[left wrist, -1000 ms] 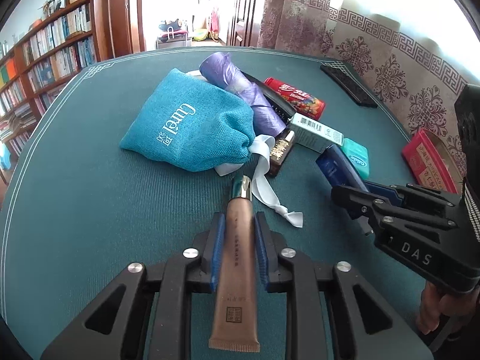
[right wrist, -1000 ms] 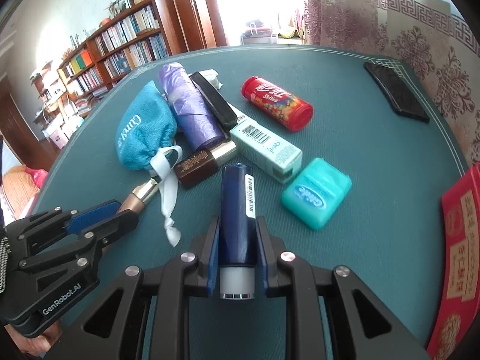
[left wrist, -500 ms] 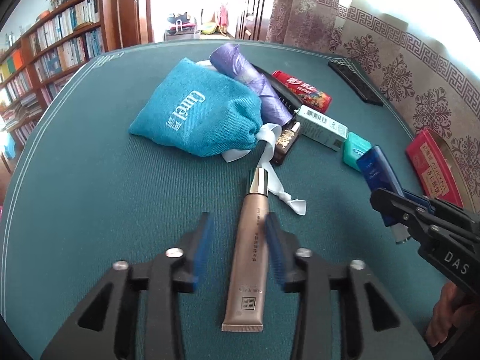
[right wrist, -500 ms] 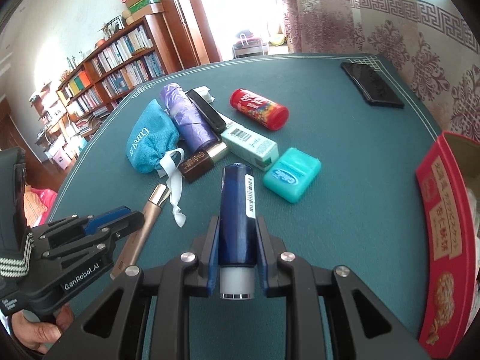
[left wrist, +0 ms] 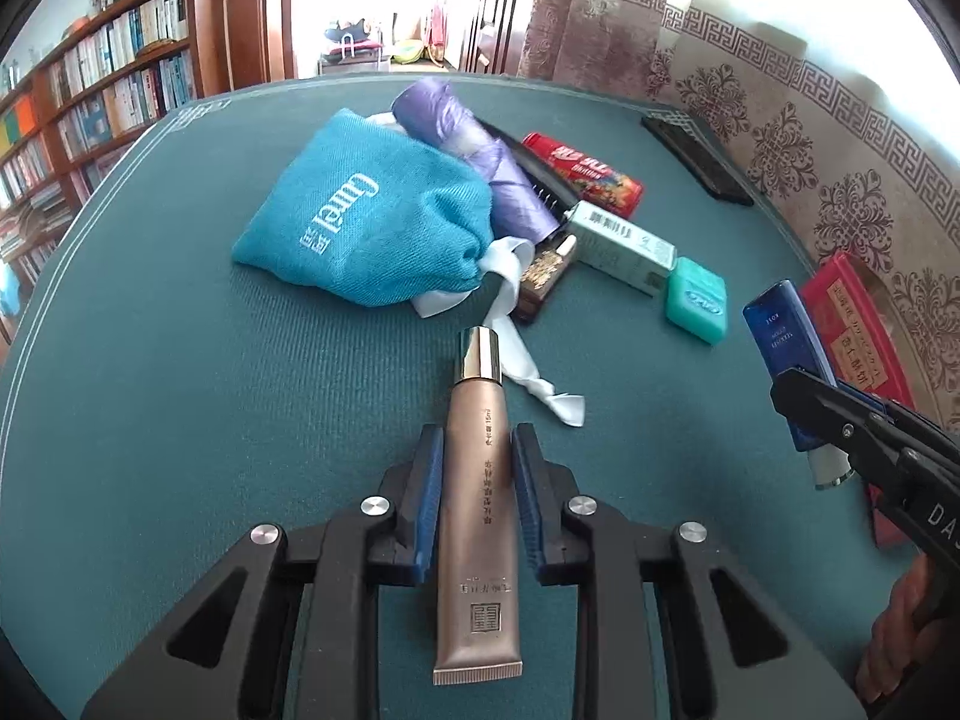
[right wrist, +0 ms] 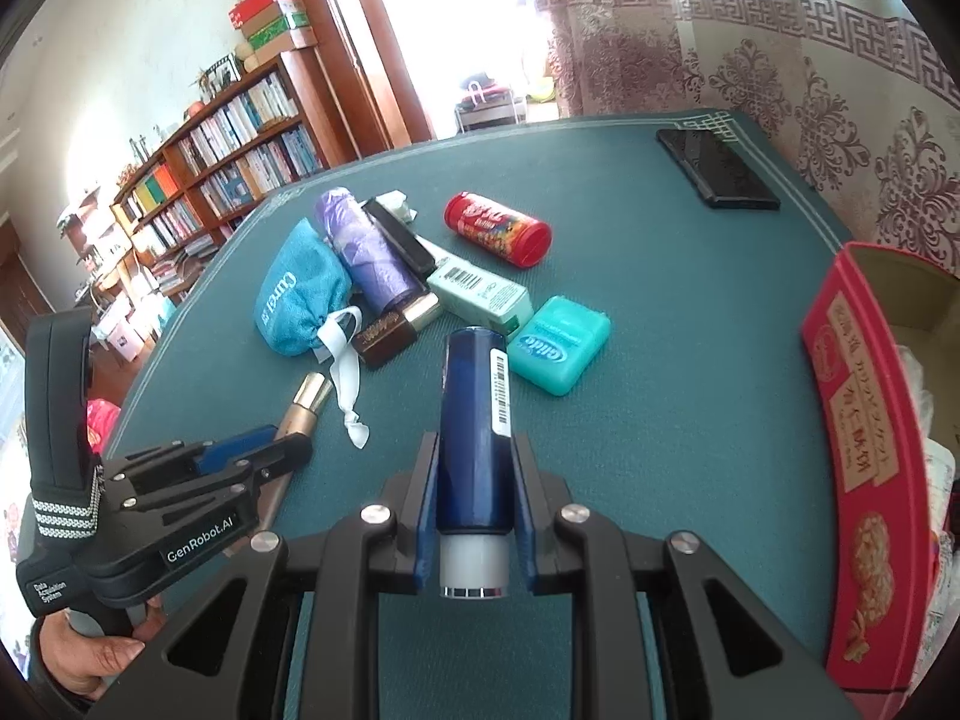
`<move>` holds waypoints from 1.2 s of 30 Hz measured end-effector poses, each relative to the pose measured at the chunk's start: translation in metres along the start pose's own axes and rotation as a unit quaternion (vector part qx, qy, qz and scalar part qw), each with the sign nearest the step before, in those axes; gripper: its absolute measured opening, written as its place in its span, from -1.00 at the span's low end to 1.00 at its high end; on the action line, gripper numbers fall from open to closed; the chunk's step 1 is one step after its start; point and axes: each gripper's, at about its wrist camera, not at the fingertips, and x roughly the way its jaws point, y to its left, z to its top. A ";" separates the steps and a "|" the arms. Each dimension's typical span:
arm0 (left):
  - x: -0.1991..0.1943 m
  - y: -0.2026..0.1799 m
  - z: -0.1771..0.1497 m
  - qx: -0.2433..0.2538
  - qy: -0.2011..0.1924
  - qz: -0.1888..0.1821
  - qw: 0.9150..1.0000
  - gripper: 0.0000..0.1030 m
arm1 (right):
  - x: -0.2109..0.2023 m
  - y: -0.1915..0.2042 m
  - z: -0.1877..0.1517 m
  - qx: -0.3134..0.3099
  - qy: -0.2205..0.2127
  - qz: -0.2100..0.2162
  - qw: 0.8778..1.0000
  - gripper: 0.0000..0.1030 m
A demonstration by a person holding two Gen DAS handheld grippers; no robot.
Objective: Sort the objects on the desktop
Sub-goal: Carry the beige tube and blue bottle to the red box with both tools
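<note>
A bronze cosmetic tube with a shiny cap lies lengthwise between the blue pads of my left gripper. Its jaws are closing, and the pads press on the tube's sides over the green table. My right gripper is shut on a dark blue tube, white cap toward the camera, held above the table. In the left wrist view that blue tube hangs at the right, in front of the red box. The right wrist view shows the left gripper low at the left on the bronze tube.
A cluster lies mid-table: teal pouch with white ribbon, purple roll, red can, pale green carton, teal floss case, brown bottle. A black phone lies far right. The open red box stands at the right edge.
The left gripper opened, leaving the bronze tube on the table, then closed on it again. The right gripper carried the blue tube rightward, nearer the red box.
</note>
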 end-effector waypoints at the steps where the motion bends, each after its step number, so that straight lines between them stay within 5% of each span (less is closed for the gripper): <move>1: -0.002 -0.003 0.000 0.001 -0.003 -0.002 1.000 -0.51 | -0.003 -0.002 0.000 0.003 -0.004 -0.001 1.000 -0.54; 18: -0.035 -0.098 0.014 0.086 -0.038 -0.058 0.994 -0.51 | -0.070 -0.048 -0.014 0.052 -0.069 -0.041 0.995 -0.54; 36: -0.042 -0.200 0.017 0.167 -0.038 -0.112 0.979 -0.51 | -0.129 -0.151 -0.046 0.146 -0.100 -0.135 0.975 -0.54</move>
